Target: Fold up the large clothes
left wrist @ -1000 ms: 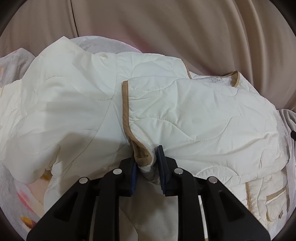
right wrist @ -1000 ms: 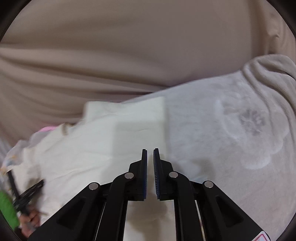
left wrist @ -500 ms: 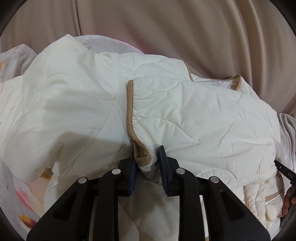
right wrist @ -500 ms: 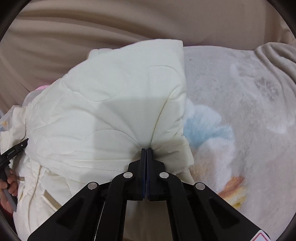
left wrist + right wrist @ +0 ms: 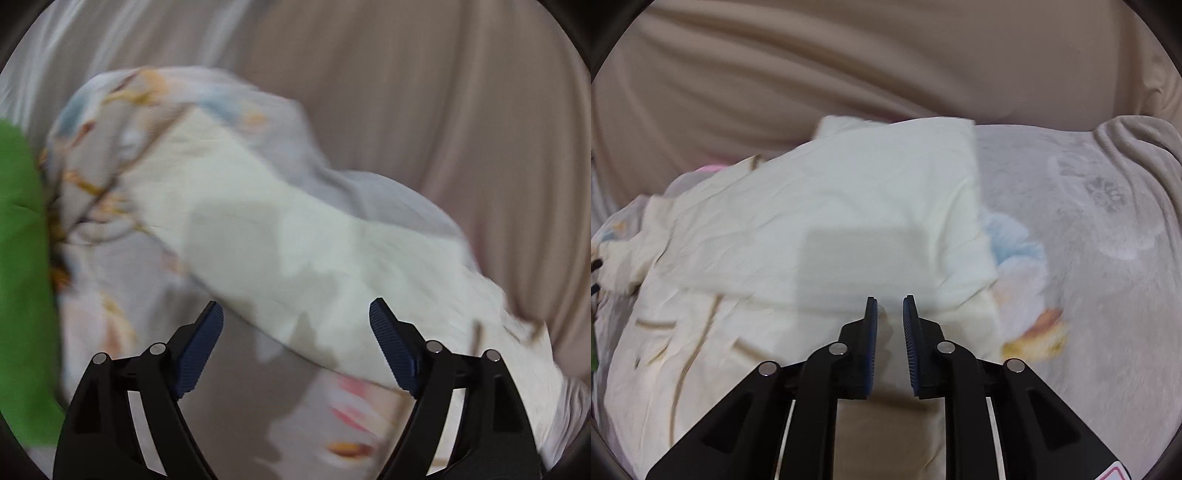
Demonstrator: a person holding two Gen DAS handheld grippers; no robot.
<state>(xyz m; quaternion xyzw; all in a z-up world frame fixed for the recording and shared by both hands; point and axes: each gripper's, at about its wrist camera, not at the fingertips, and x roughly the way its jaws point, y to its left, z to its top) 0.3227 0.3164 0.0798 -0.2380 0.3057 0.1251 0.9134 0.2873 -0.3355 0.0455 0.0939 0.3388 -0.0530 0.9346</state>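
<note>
cream quilted jacket with tan trim (image 5: 820,236) lies partly folded on the pale grey fleece blanket with a pastel cartoon print (image 5: 1089,258), which seems to cover a bed; beige draped fabric (image 5: 849,62) behind. in the right wrist view a folded-over panel sits on top, its straight edge running away from the camera at right, and the tan-trimmed front and pocket area spreads low left.

right gripper (image 5: 890,310): fingers parted only a narrow gap, nothing between them, hanging just above the near edge of that top panel, not gripping it. left gripper (image 5: 295,317): fingers spread wide, empty, view is heavily motion blurred. there the jacket (image 5: 295,251) reads as a long cream band running from upper left to lower right, passing just ahead of the fingers and a bit right of centre. a bright green object (image 5: 18,277) at far left, too blurred to name.

key relation: jacket lies straight ahead of both grippers, long axis diagonal to the left one. judgement: the right gripper is nearer cloth, its tips almost over the panel's near edge, so it looks better placed for the next pinch; the left would need to close in toward the band's lower right end. fold looks partway done, with hem side and pockets exposed.
</note>
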